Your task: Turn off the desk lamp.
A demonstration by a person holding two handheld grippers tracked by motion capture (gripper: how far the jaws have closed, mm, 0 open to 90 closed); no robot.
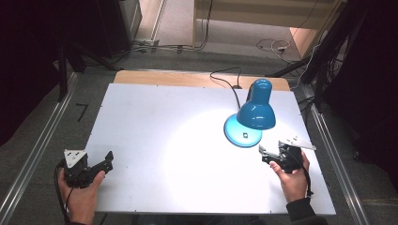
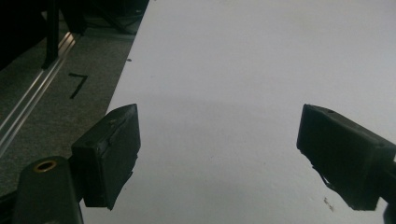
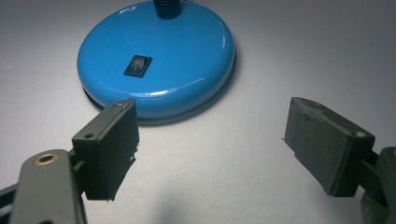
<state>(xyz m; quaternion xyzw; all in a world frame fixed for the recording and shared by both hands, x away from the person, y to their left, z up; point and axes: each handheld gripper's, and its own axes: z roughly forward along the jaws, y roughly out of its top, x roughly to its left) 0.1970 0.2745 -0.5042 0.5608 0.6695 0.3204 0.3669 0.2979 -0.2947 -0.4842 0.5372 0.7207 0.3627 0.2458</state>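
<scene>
A blue desk lamp stands at the right of the white table, its shade [image 1: 256,110] tipped down over its round base [image 1: 242,133]; a pool of light falls on the table to its left. The base [image 3: 177,60] carries a black rocker switch [image 3: 138,65] on top. My right gripper [image 1: 264,155] is open just in front of the base and points at it, its jaws [image 3: 210,149] wide apart with nothing between them. Held over the table's front left corner, my left gripper [image 1: 108,163] is open too, with only bare table between its jaws [image 2: 219,154].
The lamp's black cord [image 1: 225,77] runs off the far edge of the table [image 1: 155,117]. Metal rails [image 1: 37,150] flank the table on both sides. A black "7" mark [image 2: 77,85] is on the grey floor at the left. Cables lie on the floor behind.
</scene>
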